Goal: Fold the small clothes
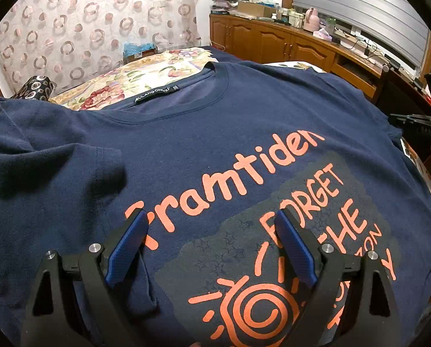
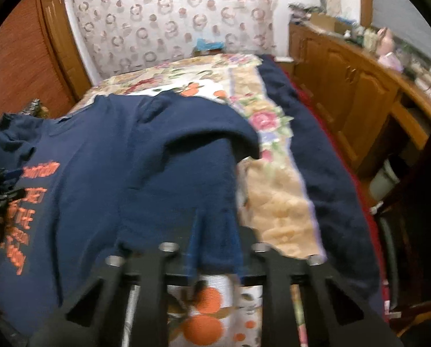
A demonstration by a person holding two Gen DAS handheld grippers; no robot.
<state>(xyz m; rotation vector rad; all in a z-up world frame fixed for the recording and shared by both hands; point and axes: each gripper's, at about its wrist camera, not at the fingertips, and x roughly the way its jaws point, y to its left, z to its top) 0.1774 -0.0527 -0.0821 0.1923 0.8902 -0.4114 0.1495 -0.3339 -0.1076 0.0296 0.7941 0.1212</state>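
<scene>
Navy T-shirt (image 1: 186, 144) spread on the floral bedspread (image 2: 273, 202), one edge caught.
We see the shirt lying flat ahead of and under our left gripper (image 1: 212, 248), whose blue-padded fingers (image 1: 128, 248) stand spread wide above the orange print, holding nothing. Our right gripper (image 2: 212, 260) has its fingers pressed together, pinching the shirt's side edge. Beyond the fingertips, a cardboard box (image 1: 253, 8) sits on the wooden cabinet (image 1: 273, 40); we cannot tell its contents.

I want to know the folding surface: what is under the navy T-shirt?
A floral bedspread shows past the navy T-shirt at its collar and side. Directly under the shirt the surface is covered.
</scene>
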